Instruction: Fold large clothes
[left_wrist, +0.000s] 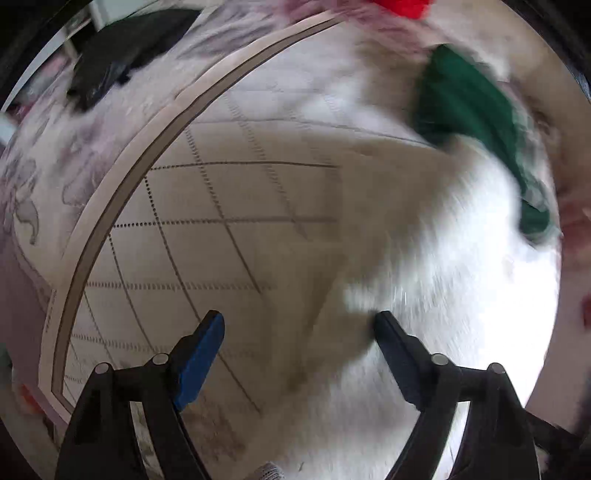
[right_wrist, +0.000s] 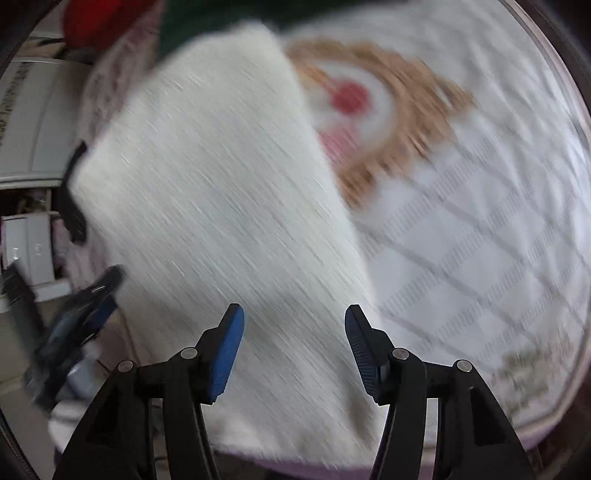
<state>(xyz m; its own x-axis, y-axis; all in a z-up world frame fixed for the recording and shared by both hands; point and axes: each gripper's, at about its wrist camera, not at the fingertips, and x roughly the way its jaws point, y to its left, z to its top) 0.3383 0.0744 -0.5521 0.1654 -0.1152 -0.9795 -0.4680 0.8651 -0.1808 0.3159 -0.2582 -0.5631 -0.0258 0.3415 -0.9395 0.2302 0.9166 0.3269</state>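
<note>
A white fuzzy garment (right_wrist: 221, 206) lies folded as a long rectangle on a quilted bed cover (right_wrist: 480, 258). It also shows in the left wrist view (left_wrist: 461, 295), blurred. My left gripper (left_wrist: 299, 325) is open and empty, its right finger beside the garment's edge. My right gripper (right_wrist: 294, 321) is open and empty, just above the garment's near end. My left gripper also shows in the right wrist view (right_wrist: 77, 314) at the garment's left edge.
A green cloth (left_wrist: 465, 107) and a red one (left_wrist: 402, 5) lie beyond the white garment. A black item (left_wrist: 125, 48) sits on the floral sheet at the far left. A bear print (right_wrist: 376, 110) marks the cover. Furniture (right_wrist: 29, 129) stands left of the bed.
</note>
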